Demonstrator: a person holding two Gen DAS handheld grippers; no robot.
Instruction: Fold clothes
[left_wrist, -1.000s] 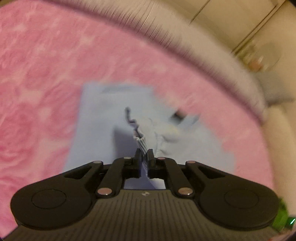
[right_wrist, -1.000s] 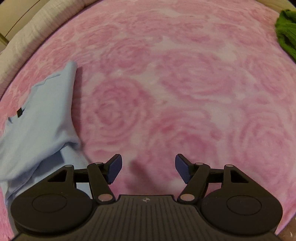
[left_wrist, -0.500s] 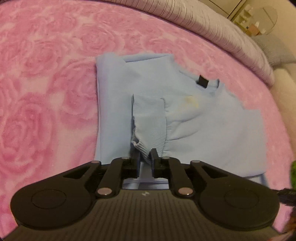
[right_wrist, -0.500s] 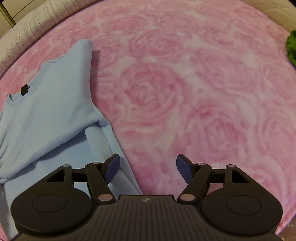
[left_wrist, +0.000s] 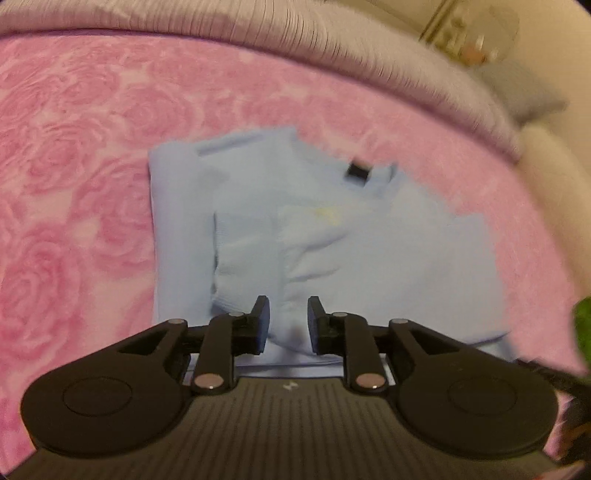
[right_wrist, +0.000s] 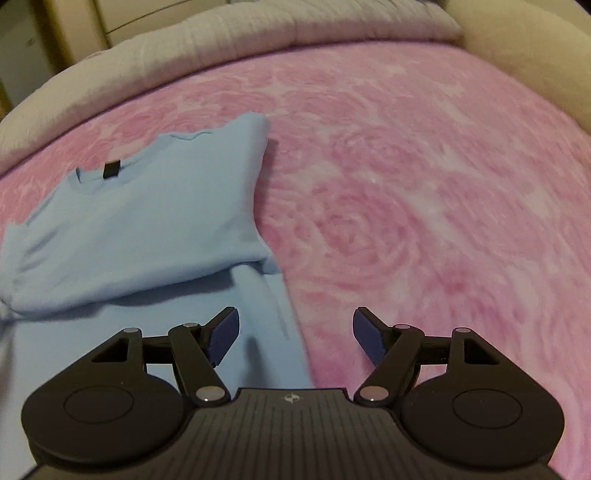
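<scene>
The light blue sweatshirt (left_wrist: 369, 258) lies flat on the pink rose blanket (left_wrist: 74, 184), with a ribbed sleeve cuff (left_wrist: 243, 266) folded in across its chest, so it looks partway folded. The left gripper (left_wrist: 287, 325) hangs just over that cuff with its jaws parted and nothing between them. The right gripper (right_wrist: 295, 339) is spread wide and empty over the sweatshirt's lower edge, probably lining up for a side fold.

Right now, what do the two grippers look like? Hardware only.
Both match: matte black bodies with a ribbed top plate bearing a small pale logo, round discs at each side, and linkage arms pinned by silver rivets. The left gripper and right gripper have dark blue pads. No cables, hands or sleeves show.
</scene>
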